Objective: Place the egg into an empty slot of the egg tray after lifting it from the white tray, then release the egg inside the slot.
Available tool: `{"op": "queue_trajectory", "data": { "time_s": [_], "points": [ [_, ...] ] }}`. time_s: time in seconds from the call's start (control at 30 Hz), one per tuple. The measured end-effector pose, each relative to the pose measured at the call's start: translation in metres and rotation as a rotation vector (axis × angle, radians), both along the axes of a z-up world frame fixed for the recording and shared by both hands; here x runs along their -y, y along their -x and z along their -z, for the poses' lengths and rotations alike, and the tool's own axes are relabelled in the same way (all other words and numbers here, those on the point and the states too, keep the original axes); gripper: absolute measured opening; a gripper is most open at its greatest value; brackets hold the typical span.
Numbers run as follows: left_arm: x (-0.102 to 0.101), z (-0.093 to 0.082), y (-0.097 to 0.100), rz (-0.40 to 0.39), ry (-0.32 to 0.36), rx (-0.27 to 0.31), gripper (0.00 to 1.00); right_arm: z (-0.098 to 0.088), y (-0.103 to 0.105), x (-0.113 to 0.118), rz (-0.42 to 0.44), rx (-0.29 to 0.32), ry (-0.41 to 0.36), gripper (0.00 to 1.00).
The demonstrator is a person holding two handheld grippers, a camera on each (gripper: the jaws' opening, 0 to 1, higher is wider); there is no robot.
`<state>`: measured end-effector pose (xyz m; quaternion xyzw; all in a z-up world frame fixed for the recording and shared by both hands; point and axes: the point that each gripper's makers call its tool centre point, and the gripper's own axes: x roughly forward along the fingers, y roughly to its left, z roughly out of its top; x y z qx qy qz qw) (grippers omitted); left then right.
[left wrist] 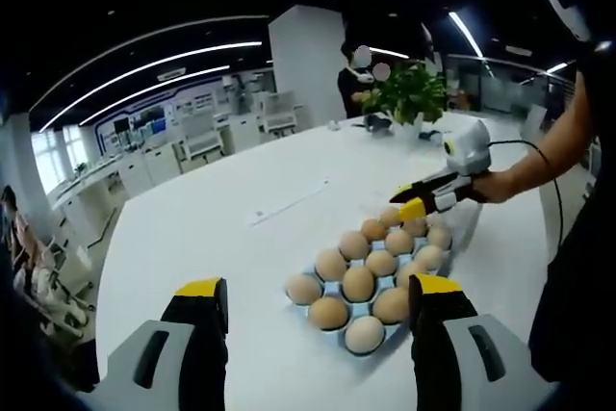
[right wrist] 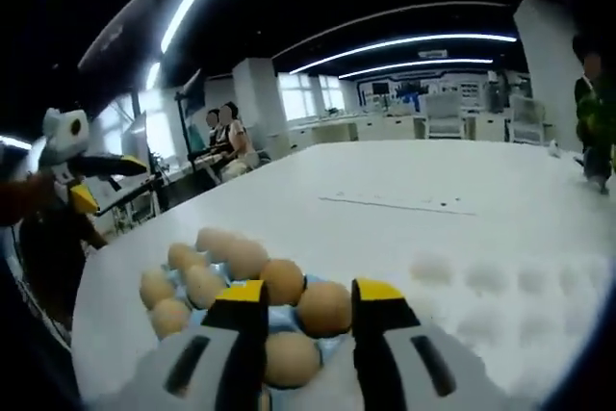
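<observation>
On pale-blue moulded egg tray (left wrist: 339, 326), smooth oval eggs (left wrist: 359, 283)

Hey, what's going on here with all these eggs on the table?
A person is working at a white table with a hand-held gripper in each hand. The right hand-held gripper reaches over the far end of a blue egg tray nearly full of brown eggs; its jaws hold nothing. The left hand-held gripper hovers open and empty near the tray. A white tray sits beside it.
</observation>
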<state>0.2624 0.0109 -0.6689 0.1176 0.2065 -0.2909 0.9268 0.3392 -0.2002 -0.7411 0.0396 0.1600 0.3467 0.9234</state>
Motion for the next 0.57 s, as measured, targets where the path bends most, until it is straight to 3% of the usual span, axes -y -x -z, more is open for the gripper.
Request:
{"op": "queue_trajectory", "data": {
  "time_s": [0.17, 0.27, 0.37, 0.47, 0.57],
  "points": [
    [0.005, -0.009, 0.008, 0.004, 0.014, 0.028, 0.76, -0.036, 0.019, 0.013, 0.075, 0.089, -0.099, 0.50],
    [0.009, -0.012, 0.015, 0.007, 0.024, 0.039, 0.76, -0.045, 0.040, 0.016, 0.073, 0.112, -0.095, 0.55],
    [0.012, -0.013, 0.023, 0.012, 0.029, 0.046, 0.76, -0.059, 0.058, 0.022, 0.093, 0.178, -0.093, 0.62],
    [0.014, -0.017, 0.030, 0.009, 0.054, 0.056, 0.76, -0.073, 0.069, 0.031, 0.140, 0.211, -0.132, 0.70],
    [0.016, -0.017, 0.036, 0.005, 0.061, 0.056, 0.76, -0.074, 0.075, 0.040, 0.158, 0.231, -0.109, 0.73]
  ]
}}
